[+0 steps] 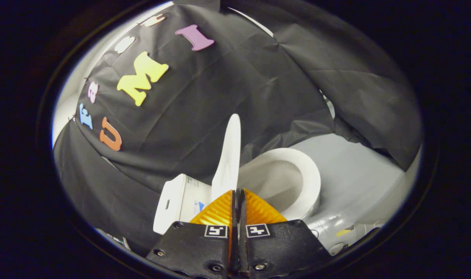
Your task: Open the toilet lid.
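Observation:
The white toilet lid stands raised, seen almost edge-on, between the tank and the seat ring. The bowl lies uncovered beside it. My gripper is shut on the lid's near edge, with both fingers pressed together around the thin rim. The part of the lid held between the fingers is hidden by them.
The toilet's glossy base rests on a grey floor. Black cloth walls hang close behind the tank and around the bowl. A white wall strip shows past the cloth's edge.

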